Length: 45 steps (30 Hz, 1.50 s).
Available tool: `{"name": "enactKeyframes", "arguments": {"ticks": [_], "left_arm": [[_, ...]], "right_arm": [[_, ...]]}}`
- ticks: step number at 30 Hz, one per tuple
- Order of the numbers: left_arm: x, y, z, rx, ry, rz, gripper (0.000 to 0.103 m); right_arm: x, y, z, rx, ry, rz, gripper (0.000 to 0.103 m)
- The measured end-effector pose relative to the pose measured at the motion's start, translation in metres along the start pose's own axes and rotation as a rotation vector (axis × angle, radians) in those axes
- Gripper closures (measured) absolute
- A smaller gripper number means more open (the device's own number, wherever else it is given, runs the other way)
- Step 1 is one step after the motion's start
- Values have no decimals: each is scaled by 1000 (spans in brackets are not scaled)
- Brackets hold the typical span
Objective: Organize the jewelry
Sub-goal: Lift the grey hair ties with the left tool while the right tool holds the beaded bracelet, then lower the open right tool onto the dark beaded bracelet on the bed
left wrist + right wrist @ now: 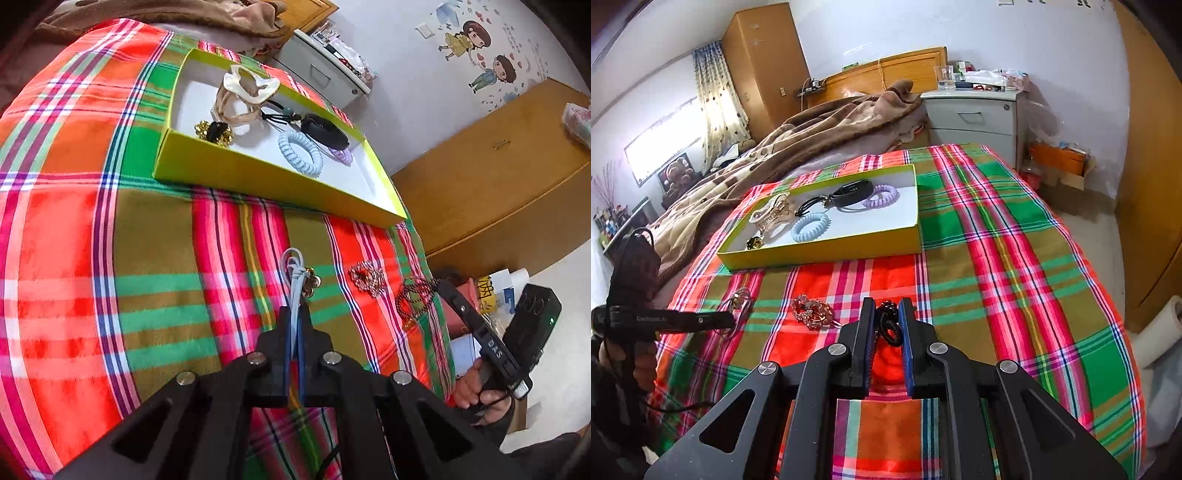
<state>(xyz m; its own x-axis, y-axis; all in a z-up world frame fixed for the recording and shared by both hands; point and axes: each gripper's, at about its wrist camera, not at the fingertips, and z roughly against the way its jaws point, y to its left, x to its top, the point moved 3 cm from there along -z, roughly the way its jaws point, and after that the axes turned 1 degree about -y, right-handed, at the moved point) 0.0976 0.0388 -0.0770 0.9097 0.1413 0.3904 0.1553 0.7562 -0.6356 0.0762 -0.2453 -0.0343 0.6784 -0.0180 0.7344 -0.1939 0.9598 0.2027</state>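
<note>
A yellow-green box [258, 181] lies on the plaid bedspread. It holds a blue coil hair tie [300, 152], a purple coil, a black band [325, 131], a pearly claw clip [251, 85] and a gold-and-black piece [214, 132]. My left gripper [294, 312] is shut on a pale blue hair tie [295, 273] with a gold flower charm, low over the cloth. A rhinestone piece [810, 310] lies between the two grippers. My right gripper [886, 306] is closed on a black beaded necklace [889, 325] resting on the cloth. The same box [820, 251] lies beyond it.
A brown blanket [798, 140] is heaped behind the box. A white bedside cabinet [975, 122] stands at the bed's head, and a wooden wardrobe [1145, 184] to the right. The bed edge drops off at the right, with boxes and bags on the floor.
</note>
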Motion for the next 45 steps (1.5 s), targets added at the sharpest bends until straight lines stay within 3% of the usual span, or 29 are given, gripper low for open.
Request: {"name": "enactKeyframes", "arguments": {"ticks": [19, 30, 35, 38, 45], "left_arm": [[14, -22, 17, 33, -40, -100, 100], [21, -19, 17, 38, -46, -93, 100], [19, -17, 17, 40, -42, -91, 100], [18, -15, 16, 42, -38, -89, 100], [17, -13, 13, 45, -32, -90, 100]], "right_arm": [[27, 12, -3, 58, -36, 2, 90], [51, 47, -16, 199, -79, 22, 90], [40, 50, -41, 237, -7, 4, 90], [25, 42, -57, 188, 60, -5, 90], [3, 27, -67, 175, 169, 6, 90]]}}
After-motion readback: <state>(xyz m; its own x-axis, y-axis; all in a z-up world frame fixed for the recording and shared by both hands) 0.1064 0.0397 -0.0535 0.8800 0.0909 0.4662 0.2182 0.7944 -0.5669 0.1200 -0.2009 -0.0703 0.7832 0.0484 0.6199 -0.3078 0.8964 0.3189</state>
